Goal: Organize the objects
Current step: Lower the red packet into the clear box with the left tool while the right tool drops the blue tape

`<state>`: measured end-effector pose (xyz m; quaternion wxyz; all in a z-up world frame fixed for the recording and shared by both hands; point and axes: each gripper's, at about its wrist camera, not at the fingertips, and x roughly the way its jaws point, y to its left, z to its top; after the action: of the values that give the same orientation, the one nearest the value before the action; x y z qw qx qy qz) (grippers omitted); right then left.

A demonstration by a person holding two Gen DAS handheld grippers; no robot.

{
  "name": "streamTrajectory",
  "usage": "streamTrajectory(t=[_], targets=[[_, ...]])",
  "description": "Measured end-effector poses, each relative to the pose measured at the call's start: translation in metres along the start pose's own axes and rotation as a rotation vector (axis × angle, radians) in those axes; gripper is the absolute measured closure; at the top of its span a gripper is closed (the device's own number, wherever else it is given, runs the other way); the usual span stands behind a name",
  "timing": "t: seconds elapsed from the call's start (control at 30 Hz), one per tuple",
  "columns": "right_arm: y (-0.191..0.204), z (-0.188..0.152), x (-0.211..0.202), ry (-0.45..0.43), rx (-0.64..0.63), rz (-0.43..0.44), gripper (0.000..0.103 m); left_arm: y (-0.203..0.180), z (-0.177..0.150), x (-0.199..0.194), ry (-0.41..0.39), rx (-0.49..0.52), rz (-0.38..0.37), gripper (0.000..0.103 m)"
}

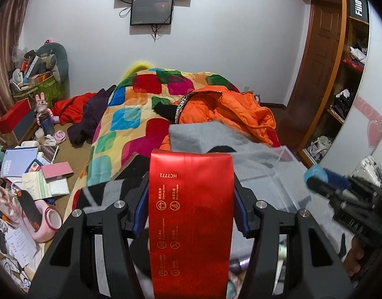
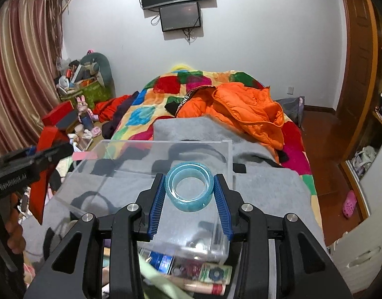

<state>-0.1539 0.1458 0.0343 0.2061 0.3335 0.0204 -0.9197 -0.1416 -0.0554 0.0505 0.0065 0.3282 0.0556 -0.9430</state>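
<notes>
The right tool (image 2: 189,191) grips a blue tape roll (image 2: 189,185) directly over the clear box (image 2: 166,149) on the grey blanket. The left tool (image 1: 191,199) clamps a long red box (image 1: 191,219) beside the clear box's left wall, its length pointing away along the fingers; the right is nearer.

Bed (image 2: 300,149) w/ patchwork quilt (image 2: 141,117), orange jacket (image 2: 245,109), grey blanket (image 2: 265,186), prob. fleece

red box (image 1: 191,219): glossy, smooth, metallic sheen
tape roll (image 2: 189,189): clear bluish plastic, shiny
clear bin (image 2: 166,154): transparent hard plastic, smooth
grey blanket (image 2: 265,189): matt, fuzzy cloth
orange jacket (image 2: 245,109): quilted, slight sheen
wardrobe (image 1: 323,57): polished wood
</notes>
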Motion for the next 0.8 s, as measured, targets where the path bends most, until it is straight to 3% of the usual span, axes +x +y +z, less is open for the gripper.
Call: streamTrajectory(t=[0.17, 0.33, 0.43, 0.8], targets=[[0.002, 0.003, 0.021, 0.037, -0.014, 0.001, 0.067, -0.003, 0.010, 0.019, 0.006, -0.003, 0.006, 0.047], [0.002, 0.000, 0.039, 0.085, -0.027, 0.003, 0.067, -0.009, 0.009, 0.049, 0.061, 0.019, 0.025, 0.047], [0.005, -0.002, 0.045, 0.104, -0.047, 0.003, 0.067, -0.014, 0.007, 0.065, 0.109, 0.033, -0.001, 0.047], [0.015, -0.012, 0.060, 0.162, -0.098, 0.023, 0.067, -0.045, -0.013, 0.082, 0.193, 0.171, -0.030, 0.047]])
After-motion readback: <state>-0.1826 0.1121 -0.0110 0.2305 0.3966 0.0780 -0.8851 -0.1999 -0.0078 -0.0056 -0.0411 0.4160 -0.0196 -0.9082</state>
